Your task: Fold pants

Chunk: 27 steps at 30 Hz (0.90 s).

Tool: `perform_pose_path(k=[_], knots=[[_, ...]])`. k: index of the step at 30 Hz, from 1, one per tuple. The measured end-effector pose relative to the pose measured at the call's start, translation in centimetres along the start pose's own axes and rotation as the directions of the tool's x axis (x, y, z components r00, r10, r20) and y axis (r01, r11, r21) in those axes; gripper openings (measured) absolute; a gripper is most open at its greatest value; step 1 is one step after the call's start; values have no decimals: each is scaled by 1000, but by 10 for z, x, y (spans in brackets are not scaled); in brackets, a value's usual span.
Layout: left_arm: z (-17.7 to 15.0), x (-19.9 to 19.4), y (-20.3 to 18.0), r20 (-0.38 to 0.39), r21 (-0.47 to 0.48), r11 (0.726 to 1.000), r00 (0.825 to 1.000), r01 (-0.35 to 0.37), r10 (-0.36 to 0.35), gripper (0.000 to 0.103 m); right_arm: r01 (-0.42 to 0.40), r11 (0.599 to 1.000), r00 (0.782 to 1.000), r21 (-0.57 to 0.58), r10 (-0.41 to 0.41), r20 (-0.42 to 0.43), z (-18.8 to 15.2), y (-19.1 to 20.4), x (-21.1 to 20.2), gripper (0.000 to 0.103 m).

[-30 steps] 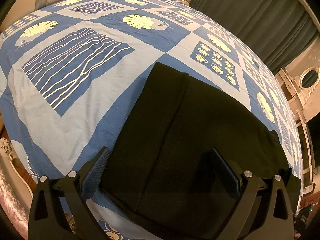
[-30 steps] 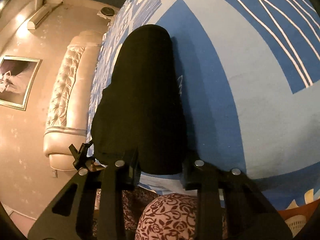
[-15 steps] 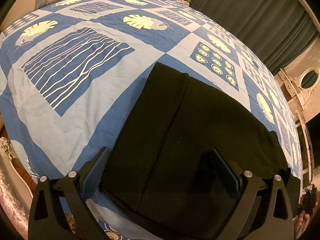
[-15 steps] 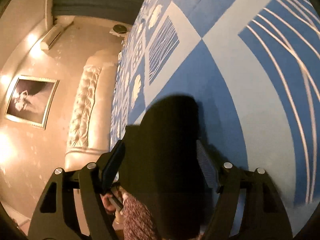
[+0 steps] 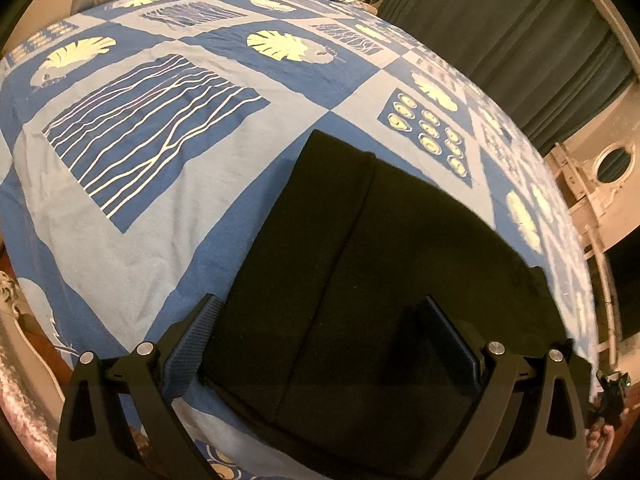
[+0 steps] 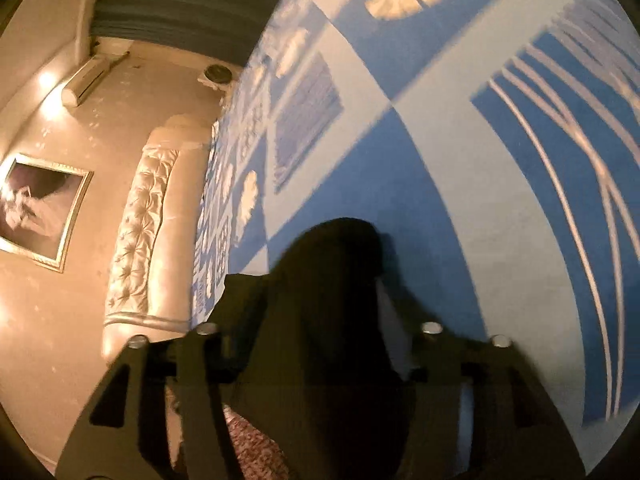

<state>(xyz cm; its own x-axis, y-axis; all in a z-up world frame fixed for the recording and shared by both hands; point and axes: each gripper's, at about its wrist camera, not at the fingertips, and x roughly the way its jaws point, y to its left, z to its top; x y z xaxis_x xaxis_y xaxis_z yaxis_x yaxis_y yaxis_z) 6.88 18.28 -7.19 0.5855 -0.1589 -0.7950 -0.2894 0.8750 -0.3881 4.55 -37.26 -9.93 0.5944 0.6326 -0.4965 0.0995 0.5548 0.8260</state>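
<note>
Black folded fabric pants (image 5: 360,264) lie flat on blue-and-white patterned bedspread (image 5: 132,216), near its front edge, layers stacked with visible step between them. Left gripper (image 5: 320,344) hovers over near end of pants, fingers spread wide, nothing clamped. Right gripper (image 6: 316,320), seen blurred, has pants end (image 6: 332,300) between its fingers; jaws just closing slightly after opening; pad contact unclear, grip cannot be told. Cream tufted headboard (image 6: 140,232) beside bed.
</note>
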Motion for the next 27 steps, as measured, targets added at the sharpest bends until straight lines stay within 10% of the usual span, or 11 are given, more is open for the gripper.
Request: perform_pose_path(k=[5,8,13,20,27], knots=[[29,-15,31,-66,-182,959,970,217,-232,97,17,999,998,-45,-14,54,-30,31,-22,76],[46,-15,54,-89,-232,882,894,410,-438,97,15,998,997,-64,-10,78,-43,48,-31,79],[58,8,76,-189,-285,816,805,503,-562,97,-104,994,993,-31,106,46,-62,62,-30,80],[70,31,79,-232,-248,811,780,530,-581,97,-120,989,993,-90,121,-1,-76,97,-10,80],[76,44,39,-343,-20,865,809,502,-477,97,-114,991,993,-71,111,-38,-86,91,4,80]])
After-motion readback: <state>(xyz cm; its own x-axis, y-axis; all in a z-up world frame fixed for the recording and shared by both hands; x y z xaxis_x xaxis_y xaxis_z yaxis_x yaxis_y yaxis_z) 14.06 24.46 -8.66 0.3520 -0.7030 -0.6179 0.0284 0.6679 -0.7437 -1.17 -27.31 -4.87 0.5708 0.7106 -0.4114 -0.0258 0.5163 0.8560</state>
